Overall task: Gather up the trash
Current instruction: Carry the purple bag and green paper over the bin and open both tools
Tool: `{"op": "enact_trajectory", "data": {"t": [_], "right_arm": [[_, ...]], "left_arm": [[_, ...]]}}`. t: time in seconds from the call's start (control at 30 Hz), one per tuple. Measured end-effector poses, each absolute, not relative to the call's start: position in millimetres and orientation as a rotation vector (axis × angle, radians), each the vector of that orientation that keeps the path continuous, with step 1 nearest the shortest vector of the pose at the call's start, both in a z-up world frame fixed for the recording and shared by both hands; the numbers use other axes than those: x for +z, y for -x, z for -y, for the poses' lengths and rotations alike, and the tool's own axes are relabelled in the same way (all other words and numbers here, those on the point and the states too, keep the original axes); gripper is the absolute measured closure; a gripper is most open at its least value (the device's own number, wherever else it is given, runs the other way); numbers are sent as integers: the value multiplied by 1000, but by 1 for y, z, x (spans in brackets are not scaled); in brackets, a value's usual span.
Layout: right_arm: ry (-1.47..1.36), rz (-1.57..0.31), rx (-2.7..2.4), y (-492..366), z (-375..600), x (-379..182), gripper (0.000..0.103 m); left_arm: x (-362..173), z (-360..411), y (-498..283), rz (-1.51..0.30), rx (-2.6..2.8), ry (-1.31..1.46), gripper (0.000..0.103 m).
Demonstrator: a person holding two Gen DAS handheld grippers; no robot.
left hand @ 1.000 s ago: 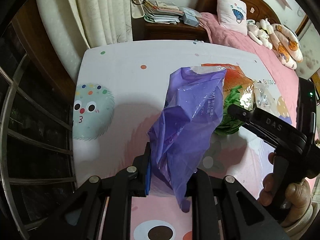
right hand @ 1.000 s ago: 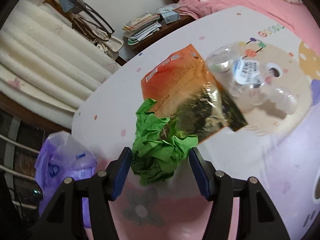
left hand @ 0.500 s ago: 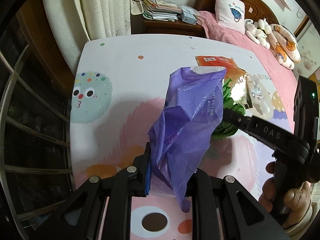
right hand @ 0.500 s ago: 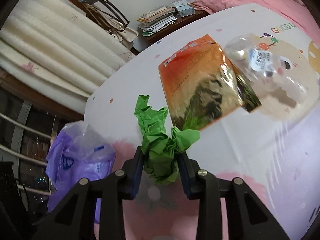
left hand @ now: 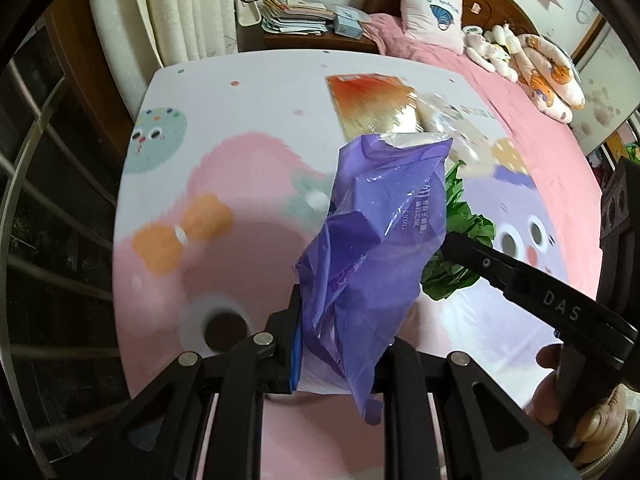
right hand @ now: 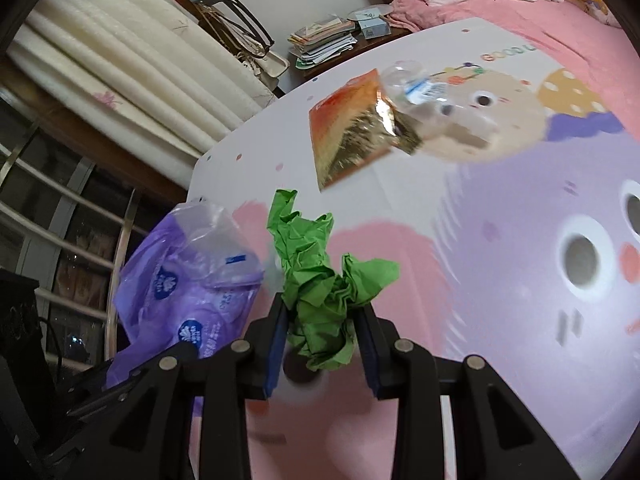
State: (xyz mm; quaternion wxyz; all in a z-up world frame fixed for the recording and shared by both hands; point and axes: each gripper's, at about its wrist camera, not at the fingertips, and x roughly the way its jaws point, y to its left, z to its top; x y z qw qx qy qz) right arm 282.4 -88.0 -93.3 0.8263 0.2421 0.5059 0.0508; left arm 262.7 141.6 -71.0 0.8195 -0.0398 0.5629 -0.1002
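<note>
My right hand-held gripper (right hand: 322,338) is clamped on the crumpled green paper (right hand: 324,280), lifted beside the purple bag (left hand: 380,240) my left hand-held gripper (left hand: 340,344) pinches shut so it hangs ready, while the orange wrapper (right hand: 348,132) and clear bottle (right hand: 424,92) lie farther ahead on the bed (right hand: 520,208).

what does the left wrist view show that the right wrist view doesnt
Only the left wrist view: the person's hand on the right gripper's handle, and the left gripper shut on the purple plastic bag.

Only the right wrist view: the right gripper shut on the crumpled green paper, and the clear plastic bottle's label.

Both: the bag, the green paper, the orange foil wrapper, the cartoon-print sheet.
</note>
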Motion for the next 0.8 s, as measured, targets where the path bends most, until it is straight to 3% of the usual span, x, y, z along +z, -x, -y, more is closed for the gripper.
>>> {"op": "enact_trajectory", "data": {"t": [0.47,0.8], "right_arm": [[-372,-1103,196,-114,152,-64,70],[-304,-1176,260,-23,179,-79,70]], "left_arm": [[-54,-44,-87,-1161,-200,103,88],[-71,3,4,-1212,-192,92,88]]}}
